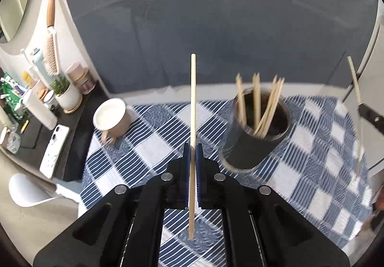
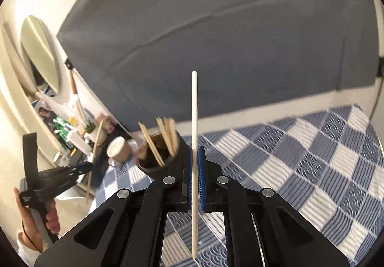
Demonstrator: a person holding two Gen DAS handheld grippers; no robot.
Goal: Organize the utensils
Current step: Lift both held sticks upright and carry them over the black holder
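The left gripper (image 1: pixel 192 147) is closed tight on a brown chopstick (image 1: pixel 192 108). The stick stands almost straight up between the blue pads (image 1: pixel 186 166). The right gripper (image 2: pixel 196 154) is closed on a white chopstick (image 2: pixel 195 113), which also points up.

The dark cup (image 1: pixel 258 132) sits on the blue and white checked cloth (image 1: pixel 153 147), right of the middle in the left wrist view. It already holds a bunch of sticks (image 1: pixel 256 103) that lean out in different ways. In the right wrist view, the cup is at the middle left, just beside the gripper.

The step in hand looks like dropping each stick into the cup. To do it well, one stick should probably go in at a time. The lower tip should come over the open mouth of the cup first. Then the stick should go down into a gap between the leaning sticks, and only then should the gripper let go. If the tip bumps the other sticks or the rim, the cup might tip over.

A tan mug (image 1: pixel 112 117) lies on its side at the middle left of the left wrist view, well apart from the cup. A phone (image 1: pixel 55 149) and a small plant (image 1: pixel 64 91) sit on a dark shelf (image 1: pixel 79 123) further left. They are not in the way. The two grippers could bump each other over the cup.
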